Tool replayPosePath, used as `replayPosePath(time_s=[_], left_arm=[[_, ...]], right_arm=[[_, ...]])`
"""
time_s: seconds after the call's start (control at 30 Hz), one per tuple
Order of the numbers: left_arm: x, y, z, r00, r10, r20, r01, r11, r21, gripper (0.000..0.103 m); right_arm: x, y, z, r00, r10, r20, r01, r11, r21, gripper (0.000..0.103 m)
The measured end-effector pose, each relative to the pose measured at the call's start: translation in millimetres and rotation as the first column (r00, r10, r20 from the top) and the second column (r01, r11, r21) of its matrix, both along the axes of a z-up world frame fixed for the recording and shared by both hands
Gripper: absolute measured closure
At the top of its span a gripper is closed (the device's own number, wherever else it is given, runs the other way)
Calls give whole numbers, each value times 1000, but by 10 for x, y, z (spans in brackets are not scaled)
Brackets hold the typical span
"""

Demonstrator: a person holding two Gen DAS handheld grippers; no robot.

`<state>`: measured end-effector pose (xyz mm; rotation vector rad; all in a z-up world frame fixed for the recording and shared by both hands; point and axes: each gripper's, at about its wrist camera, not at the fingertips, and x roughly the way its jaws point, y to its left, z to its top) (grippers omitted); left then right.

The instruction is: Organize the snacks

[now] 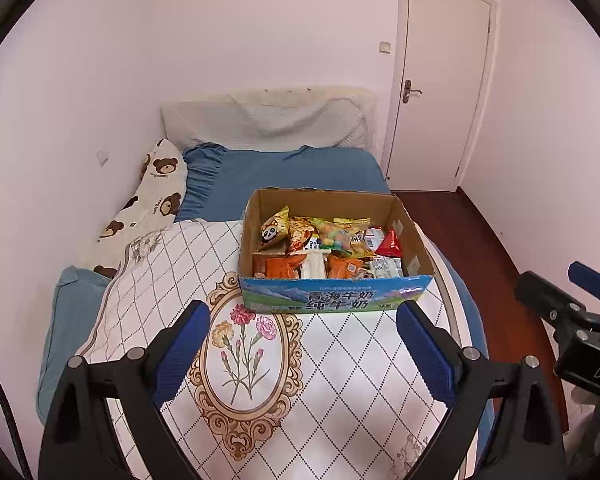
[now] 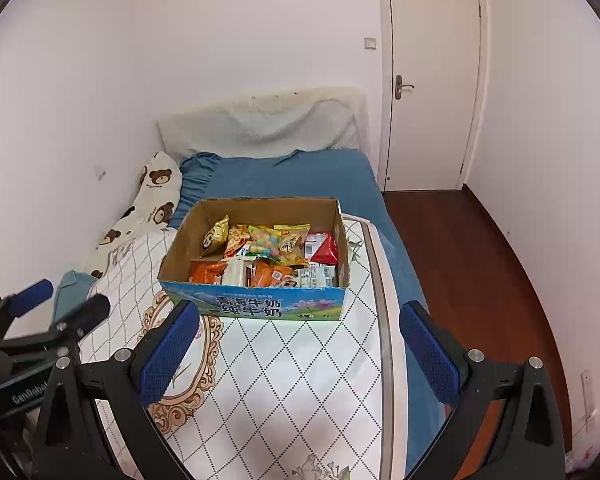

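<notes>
An open cardboard milk box with a blue printed front stands on the bed's white quilt. It holds several snack packets: a panda bag, orange packs, a red triangular pack. The box also shows in the right wrist view. My left gripper is open and empty, hovering just in front of the box. My right gripper is open and empty, in front of the box's right part. Each gripper shows in the other's view: the right one and the left one.
A bear-print pillow lies along the left wall. A blue sheet and a headboard lie beyond the box. A closed white door and dark wood floor are on the right, past the bed's edge.
</notes>
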<state>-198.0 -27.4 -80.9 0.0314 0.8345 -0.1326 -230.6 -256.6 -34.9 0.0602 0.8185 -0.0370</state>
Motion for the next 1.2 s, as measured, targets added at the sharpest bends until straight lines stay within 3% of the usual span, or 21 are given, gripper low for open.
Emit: replayPosePath(time_s=[0.23, 0.27, 0.53, 0.87, 1.2], left_arm=[[50, 12, -63, 1000, 15, -8, -15, 1000, 0, 7], [71, 9, -75, 1000, 9, -7, -9, 1000, -5, 2], [345, -24, -185, 999, 43, 22, -43, 999, 14, 1], [713, -48, -425, 998, 62, -9, -61, 997, 51, 1], [847, -83, -495, 998, 65, -3, -65, 996, 64, 1]], right_arm=[[-52, 34, -17, 1000, 0, 6, 0, 1000, -16, 0], [-47, 28, -24, 1000, -5, 7, 6, 1000, -21, 0], [222, -47, -241, 999, -38, 14, 38, 998, -42, 0], [618, -119, -533, 997, -77, -16, 76, 996, -48, 0], [784, -131, -631, 996, -87, -26, 86, 994, -60, 0]])
